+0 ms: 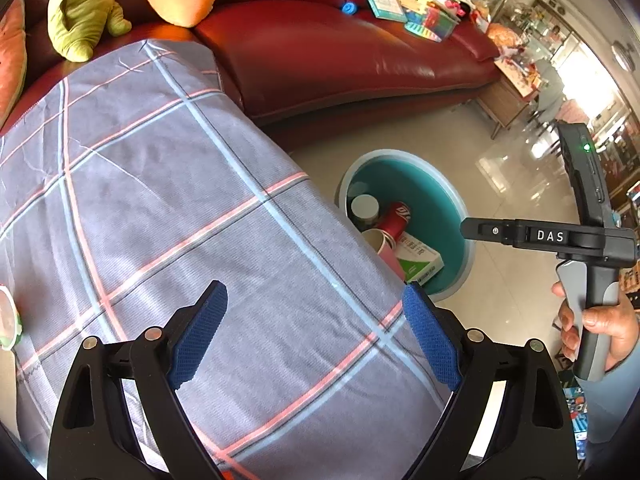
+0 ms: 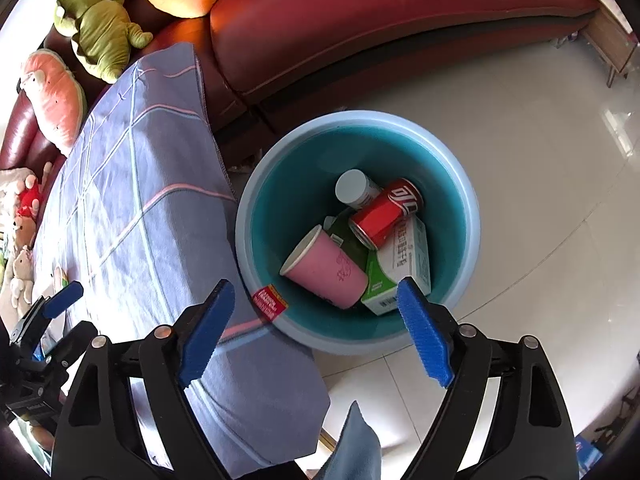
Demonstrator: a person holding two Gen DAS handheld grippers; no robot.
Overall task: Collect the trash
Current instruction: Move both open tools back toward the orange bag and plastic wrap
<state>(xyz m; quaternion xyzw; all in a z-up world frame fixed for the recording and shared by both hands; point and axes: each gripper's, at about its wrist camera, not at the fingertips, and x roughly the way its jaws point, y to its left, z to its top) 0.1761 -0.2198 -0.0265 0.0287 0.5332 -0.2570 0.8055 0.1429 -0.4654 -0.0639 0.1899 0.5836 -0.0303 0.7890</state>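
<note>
A teal bin (image 2: pixel 472 216) stands on the floor beside the cloth-covered table. Inside it lie a pink paper cup (image 2: pixel 328 272), a red can (image 2: pixel 386 212), a white bottle (image 2: pixel 354 188) and a green and white box (image 2: pixel 404 264). A small red packet (image 2: pixel 270 304) rests against the bin's near inner wall. My right gripper (image 2: pixel 316 284) hangs over the bin's near rim, open with nothing between its blue pads. My left gripper (image 1: pixel 315 288) is open and empty above the plaid cloth (image 1: pixel 160 180). The bin (image 1: pixel 400 156) lies to its right.
A red leather sofa (image 2: pixel 360 20) curves behind the table and bin, carrying plush toys (image 2: pixel 100 24) and books and toys (image 1: pixel 420 12). A hand (image 1: pixel 600 320) holds the right gripper's handle. Pale tiled floor (image 2: pixel 540 140) spreads to the right. A wooden cabinet (image 1: pixel 508 100) stands beyond the sofa.
</note>
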